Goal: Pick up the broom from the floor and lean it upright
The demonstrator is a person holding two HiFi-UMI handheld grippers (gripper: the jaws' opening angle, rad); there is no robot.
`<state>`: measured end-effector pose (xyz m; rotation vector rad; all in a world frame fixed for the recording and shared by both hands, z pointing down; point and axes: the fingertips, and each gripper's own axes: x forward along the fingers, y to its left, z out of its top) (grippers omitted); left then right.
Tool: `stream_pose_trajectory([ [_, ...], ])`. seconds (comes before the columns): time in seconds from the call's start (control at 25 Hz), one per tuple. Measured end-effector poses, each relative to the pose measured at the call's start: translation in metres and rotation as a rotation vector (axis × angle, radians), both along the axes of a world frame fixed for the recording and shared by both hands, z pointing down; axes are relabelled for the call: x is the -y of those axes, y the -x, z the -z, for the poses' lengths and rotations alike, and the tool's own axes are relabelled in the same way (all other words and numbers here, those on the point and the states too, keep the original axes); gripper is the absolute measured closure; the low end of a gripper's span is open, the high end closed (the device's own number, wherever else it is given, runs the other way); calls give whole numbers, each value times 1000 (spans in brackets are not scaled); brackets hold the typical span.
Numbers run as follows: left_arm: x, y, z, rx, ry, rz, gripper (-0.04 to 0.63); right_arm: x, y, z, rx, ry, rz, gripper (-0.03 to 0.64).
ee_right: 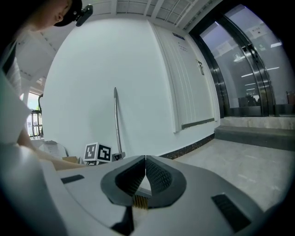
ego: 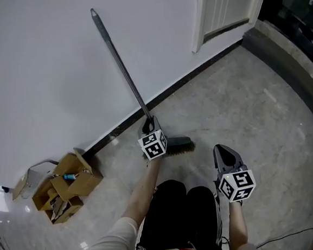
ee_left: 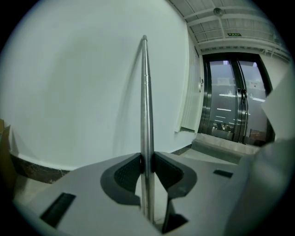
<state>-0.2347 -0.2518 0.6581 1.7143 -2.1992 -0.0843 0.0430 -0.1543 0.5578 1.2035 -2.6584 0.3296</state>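
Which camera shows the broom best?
Head view: the whole broom, top to brush head. Left gripper view shows only the handle, clamped by the left gripper; right gripper view, just a distant handle.

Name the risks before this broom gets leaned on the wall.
1. The left gripper clamps the smooth metal handle low, near the broom head. The long upper part could swing or slip in the grip.
2. Once leaned, the head may slide out on the smooth floor, and it would all fall.
3. The right gripper is shut, empty and apart, so nothing steadies the top.
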Motion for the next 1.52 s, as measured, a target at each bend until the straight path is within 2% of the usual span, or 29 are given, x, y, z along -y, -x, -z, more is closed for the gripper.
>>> stream_pose_trajectory([
  [0.24, 1, -8, 3, 79, 3, -52, 460, 3, 19, -6, 21, 11, 25, 604],
  [0.4, -1, -9, 15, 152, -24, -52, 363, 3, 29, -7, 43, 22, 36, 604],
  [0.76, -21, 2, 65, 180, -102, -41, 359, -1, 40, 13, 76, 5, 44, 604],
  [0.92, -43, -13, 99, 178, -139, -113, 359, -3, 43, 31, 94, -11, 39, 604],
  [1.12, -77, -43, 155, 233, -257, -203, 360, -2, 46, 56, 154, -28, 8, 604],
  [1.2, -95, -57, 176, 234, -321, -242, 360, -4, 48, 60, 193, -22, -7, 604],
  [1.28, -109, -69, 186, 226, -353, -274, 363, -6, 51, 60, 224, -15, -20, 604],
  [1.32, -113, -72, 188, 227, -354, -282, 376, -5, 53, 59, 234, -12, -26, 604],
  [1.36, -115, -74, 187, 232, -347, -289, 443, -4, 55, 57, 243, -10, -31, 604],
  [1.4, -115, -76, 184, 234, -334, -298, 551, -3, 57, 54, 250, -7, -35, 604],
  [1.52, -114, -79, 162, 204, -284, -333, 552, -3, 59, 38, 224, -1, -27, 604],
])
